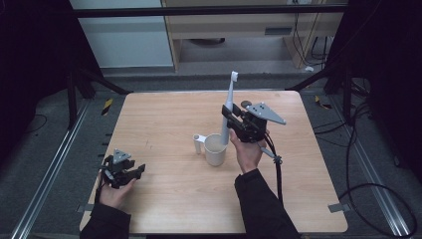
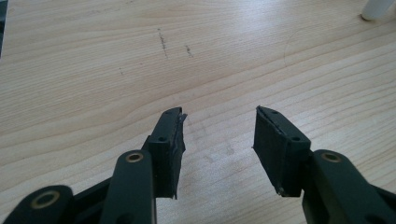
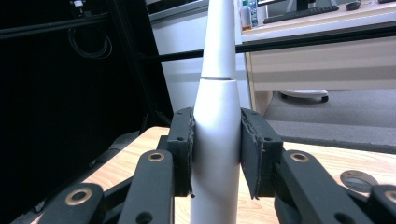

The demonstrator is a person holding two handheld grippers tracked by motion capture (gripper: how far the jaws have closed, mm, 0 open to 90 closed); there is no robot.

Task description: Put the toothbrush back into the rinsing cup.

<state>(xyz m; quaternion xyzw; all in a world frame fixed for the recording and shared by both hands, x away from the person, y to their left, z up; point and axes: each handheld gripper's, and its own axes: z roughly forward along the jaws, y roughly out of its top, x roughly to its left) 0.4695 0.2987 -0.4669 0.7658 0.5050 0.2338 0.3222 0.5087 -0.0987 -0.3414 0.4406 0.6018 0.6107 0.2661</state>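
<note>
Toothbrush (image 1: pixel 230 99) in right gripper (image 1: pixel 227 115), seemingly over cup (image 1: pixel 215 149).

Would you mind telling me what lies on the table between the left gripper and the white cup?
Nothing: in the high view, only bare wooden table separates the left gripper from the white cup. The left gripper view shows bare wood ahead of its open fingers.

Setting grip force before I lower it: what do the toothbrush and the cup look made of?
Toothbrush: looks like hard white plastic, smooth and matte, with a moulded seam between handle and neck. Cup: probably cream plastic or ceramic; even, dull surface, cannot tell which.
</note>
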